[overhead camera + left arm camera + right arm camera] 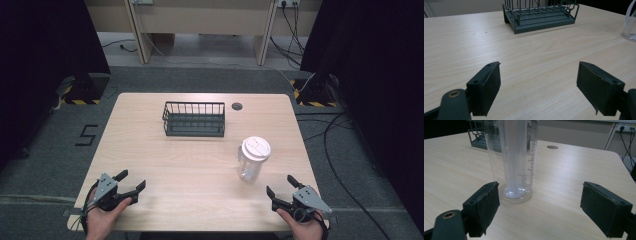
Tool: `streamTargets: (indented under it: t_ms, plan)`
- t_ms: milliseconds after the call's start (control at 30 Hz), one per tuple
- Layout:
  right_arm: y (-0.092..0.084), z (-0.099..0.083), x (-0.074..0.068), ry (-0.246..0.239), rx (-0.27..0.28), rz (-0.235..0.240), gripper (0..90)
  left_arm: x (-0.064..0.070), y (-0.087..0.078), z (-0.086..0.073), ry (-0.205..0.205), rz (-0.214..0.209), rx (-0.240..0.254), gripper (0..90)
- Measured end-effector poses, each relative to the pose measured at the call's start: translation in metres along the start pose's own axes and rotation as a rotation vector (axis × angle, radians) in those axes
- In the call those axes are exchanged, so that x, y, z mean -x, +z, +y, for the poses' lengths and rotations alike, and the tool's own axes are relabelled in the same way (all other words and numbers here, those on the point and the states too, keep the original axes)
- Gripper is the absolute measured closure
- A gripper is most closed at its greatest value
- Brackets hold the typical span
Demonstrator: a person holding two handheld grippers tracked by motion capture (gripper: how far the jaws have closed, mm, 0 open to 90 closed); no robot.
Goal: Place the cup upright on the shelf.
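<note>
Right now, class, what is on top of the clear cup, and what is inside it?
A white lid caps the clear cup. Through its wall the cup looks empty, down to its base on the table; the lid hides the rim.

Both grippers (134, 181) (280, 185) are black with grey three-cornered top plates and padded jaws

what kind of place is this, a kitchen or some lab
Most likely a lab or recording room, not a kitchen: one bare wooden table on grey carpet, black curtains at both sides, and cables trailing over the floor to wall sockets.
</note>
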State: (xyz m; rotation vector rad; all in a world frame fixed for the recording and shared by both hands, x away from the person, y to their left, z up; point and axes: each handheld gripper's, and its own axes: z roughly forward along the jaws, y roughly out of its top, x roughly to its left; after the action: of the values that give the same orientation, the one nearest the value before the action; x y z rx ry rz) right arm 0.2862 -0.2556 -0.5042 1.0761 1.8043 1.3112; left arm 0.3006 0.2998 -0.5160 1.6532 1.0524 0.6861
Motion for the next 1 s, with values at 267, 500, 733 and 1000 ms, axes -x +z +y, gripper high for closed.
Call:
streamTargets:
  t_ms: [267, 500, 733, 1000]
  plan:
    - [-0.003, 0.002, -0.008, 0.011, 0.009, 0.017, 16.5, -0.001, -0.001, 0.0, 0.005, 0.011, 0.004, 19.1]
    - [0.004, 0.008, -0.012, 0.008, 0.021, 0.036, 16.7, 0.0, -0.001, 0.001, 0.011, 0.01, 0.006, 19.5]
    - [0.018, 0.012, -0.017, -0.009, 0.014, 0.061, 18.1, 0.0, -0.002, 0.001, 0.011, 0.015, 0.013, 20.8]
    - [0.03, 0.017, -0.016, -0.007, 0.014, 0.06, 18.9, 0.001, -0.001, 0.002, 0.014, 0.016, 0.016, 21.4]
